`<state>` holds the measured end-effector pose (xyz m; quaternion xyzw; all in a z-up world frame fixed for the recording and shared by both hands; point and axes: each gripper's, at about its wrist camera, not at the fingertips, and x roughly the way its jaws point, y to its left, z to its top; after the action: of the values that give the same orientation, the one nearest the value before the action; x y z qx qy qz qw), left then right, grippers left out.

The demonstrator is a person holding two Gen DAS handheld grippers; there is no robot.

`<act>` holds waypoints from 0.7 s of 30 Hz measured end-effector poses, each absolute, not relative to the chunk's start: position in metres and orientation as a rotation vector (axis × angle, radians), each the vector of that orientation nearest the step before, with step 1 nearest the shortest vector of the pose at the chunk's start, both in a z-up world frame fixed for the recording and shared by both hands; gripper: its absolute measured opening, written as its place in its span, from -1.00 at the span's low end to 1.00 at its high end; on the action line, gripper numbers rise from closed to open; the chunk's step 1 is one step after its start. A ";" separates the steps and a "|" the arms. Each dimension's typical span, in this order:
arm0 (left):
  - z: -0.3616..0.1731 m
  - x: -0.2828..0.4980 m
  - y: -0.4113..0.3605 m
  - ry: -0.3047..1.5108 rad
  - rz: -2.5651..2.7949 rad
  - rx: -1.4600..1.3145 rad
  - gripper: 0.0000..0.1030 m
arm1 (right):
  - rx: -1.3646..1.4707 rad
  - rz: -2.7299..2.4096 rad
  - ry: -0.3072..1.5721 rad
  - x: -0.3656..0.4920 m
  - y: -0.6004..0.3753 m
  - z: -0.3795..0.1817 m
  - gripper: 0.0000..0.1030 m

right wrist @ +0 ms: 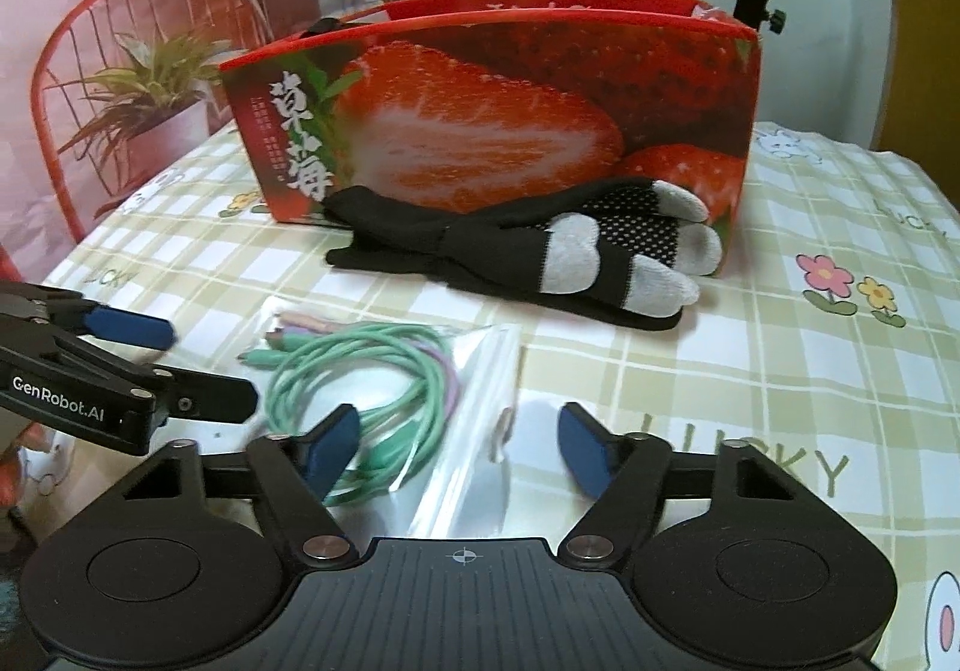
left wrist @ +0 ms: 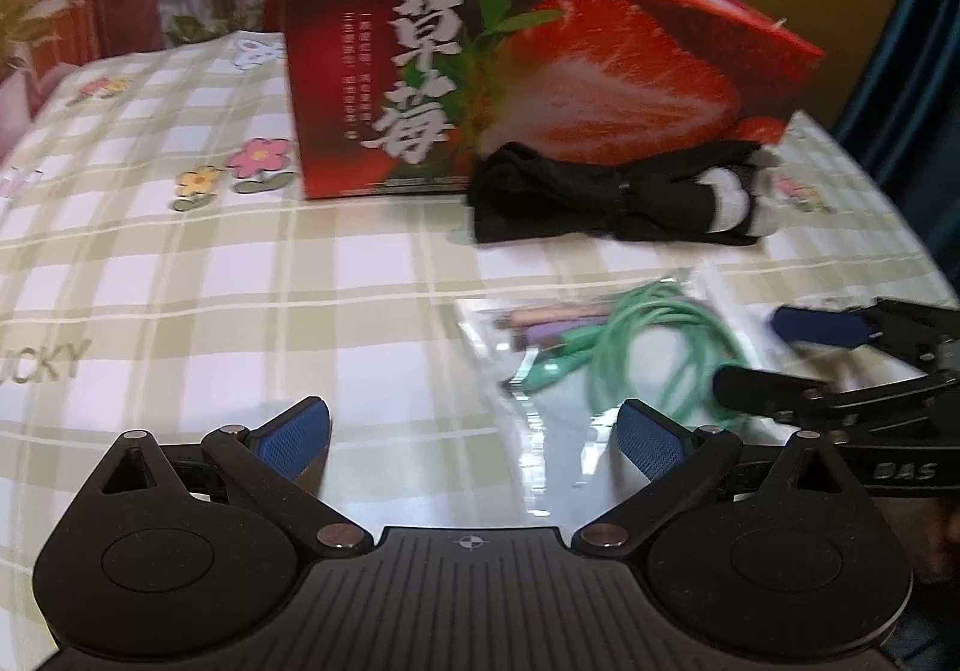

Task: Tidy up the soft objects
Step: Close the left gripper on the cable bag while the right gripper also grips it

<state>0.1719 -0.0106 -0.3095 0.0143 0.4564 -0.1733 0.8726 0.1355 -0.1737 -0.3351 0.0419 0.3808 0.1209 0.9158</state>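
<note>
Left wrist view: the left gripper (left wrist: 474, 440) hangs over the checked tablecloth (left wrist: 180, 275), its blue pads spread apart with nothing between them. Ahead stands a red strawberry box (left wrist: 510, 71), open at the top; something dark shows just above its rim, too small to identify. A black glove (left wrist: 618, 191) with grey fingertips lies on the cloth, against the foot of the box. Nearer, a clear plastic bag (left wrist: 714, 287) lies flat, holding coiled green cable (left wrist: 660, 347) and some pink and purple cable ends. The right gripper (left wrist: 798, 359) reaches in from the right edge, over the bag.

Right wrist view: the right gripper (right wrist: 459, 443) is over the near end of the bag (right wrist: 480, 389), jaws apart, the bag's edge and a loop of cable (right wrist: 360, 365) lying between the pads; neither pad presses on them as far as can be seen. The glove (right wrist: 510, 251) rests along the front of the box (right wrist: 540, 89), fingertips pointing right. The box's inside is hidden by its front wall. The left gripper (right wrist: 180, 365) enters at the left, its fingers apart and empty, beside the bag.
</note>
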 end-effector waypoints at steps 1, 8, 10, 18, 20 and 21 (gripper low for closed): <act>-0.309 0.171 -0.011 0.950 -0.383 0.018 0.90 | 0.091 0.261 0.786 0.135 -0.173 -0.335 0.14; -0.307 0.169 -0.016 0.944 -0.512 -0.054 0.30 | 0.110 0.287 0.798 0.135 -0.170 -0.333 0.05; -0.308 0.169 -0.014 0.958 -0.540 -0.112 0.24 | 0.125 0.285 0.799 0.135 -0.172 -0.334 0.05; -0.313 0.171 -0.011 0.974 -0.559 -0.189 0.09 | 0.170 0.272 0.811 0.138 -0.173 -0.334 0.02; -0.313 0.172 -0.009 0.976 -0.548 -0.196 -0.02 | 0.191 0.264 0.814 0.139 -0.175 -0.333 -0.03; -0.313 0.172 -0.009 0.977 -0.544 -0.196 -0.09 | 0.196 0.261 0.815 0.139 -0.175 -0.333 -0.10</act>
<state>0.1722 -0.0086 -0.3135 -0.0926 0.4629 -0.2576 0.8431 0.1391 -0.1754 -0.3331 0.0947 0.3946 0.1264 0.9052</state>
